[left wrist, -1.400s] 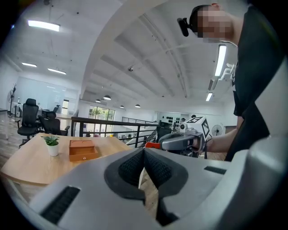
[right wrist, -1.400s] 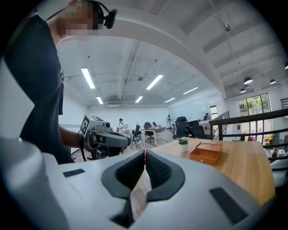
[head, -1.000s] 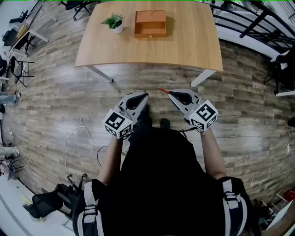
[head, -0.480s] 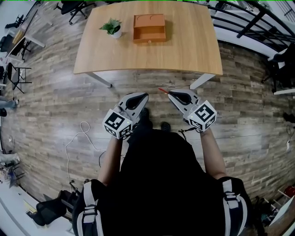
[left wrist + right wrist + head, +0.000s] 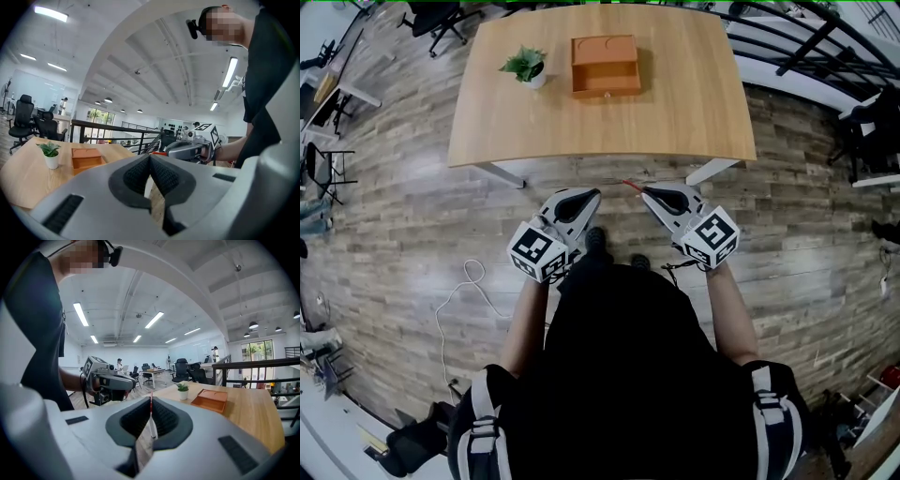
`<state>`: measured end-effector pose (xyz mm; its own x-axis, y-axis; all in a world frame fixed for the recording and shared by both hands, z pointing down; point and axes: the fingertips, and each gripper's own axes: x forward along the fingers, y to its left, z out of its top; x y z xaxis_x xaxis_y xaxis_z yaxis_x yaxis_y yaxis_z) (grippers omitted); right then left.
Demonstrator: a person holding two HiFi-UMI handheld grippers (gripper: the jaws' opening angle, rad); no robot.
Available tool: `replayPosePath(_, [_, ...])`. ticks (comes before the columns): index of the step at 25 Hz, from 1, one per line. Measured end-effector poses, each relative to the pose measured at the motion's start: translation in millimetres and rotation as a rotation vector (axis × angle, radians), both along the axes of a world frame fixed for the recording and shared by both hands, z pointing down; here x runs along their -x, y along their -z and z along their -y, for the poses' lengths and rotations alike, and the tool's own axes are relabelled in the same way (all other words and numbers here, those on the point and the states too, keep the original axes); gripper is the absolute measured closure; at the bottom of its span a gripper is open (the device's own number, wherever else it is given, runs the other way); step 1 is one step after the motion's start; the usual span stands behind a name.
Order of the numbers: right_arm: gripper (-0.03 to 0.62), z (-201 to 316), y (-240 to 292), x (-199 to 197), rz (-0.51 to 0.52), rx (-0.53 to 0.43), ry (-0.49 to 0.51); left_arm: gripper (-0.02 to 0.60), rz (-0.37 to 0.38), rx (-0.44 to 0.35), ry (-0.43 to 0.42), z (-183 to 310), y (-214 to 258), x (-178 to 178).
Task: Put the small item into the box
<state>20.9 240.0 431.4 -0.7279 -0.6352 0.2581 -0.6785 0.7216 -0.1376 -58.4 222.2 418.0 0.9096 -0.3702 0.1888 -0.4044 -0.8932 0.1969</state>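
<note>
An open orange box (image 5: 605, 64) with a small front drawer stands on the wooden table (image 5: 675, 103), at its far middle. I hold both grippers at waist height over the floor, short of the table's near edge. My right gripper (image 5: 645, 190) is shut on a thin red-and-white stick (image 5: 630, 184) that pokes out past its tips toward the left. In the right gripper view the stick (image 5: 151, 414) stands upright between the pads, with the box (image 5: 210, 400) ahead to the right. My left gripper (image 5: 595, 193) is shut and holds nothing; its pads (image 5: 161, 176) meet at the tip.
A small potted plant (image 5: 525, 66) stands on the table left of the box. A black railing (image 5: 806, 47) runs along the right side. Office chairs (image 5: 431, 14) stand at the far left. A white cable (image 5: 464, 281) lies on the plank floor.
The table and box have slid slightly down in the head view, so I stand a little nearer to them. Both grippers keep their pose, the stick still gripped.
</note>
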Motion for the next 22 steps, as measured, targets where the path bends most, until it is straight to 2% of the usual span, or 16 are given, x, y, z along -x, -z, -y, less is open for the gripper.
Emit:
replayPosePath(16, [0.563, 74.2, -0.9, 32.5, -0.024, -0.004, -0.142, 0.558, -0.026, -0.012, -0.105, 82.9, 2.6, 39.9])
replayPosePath(22, [0.563, 89.3, -1.8, 41.6, -0.030, -0.003, -0.197, 0.558, -0.032, -0.002, -0.143, 98.0, -0.5, 54.1])
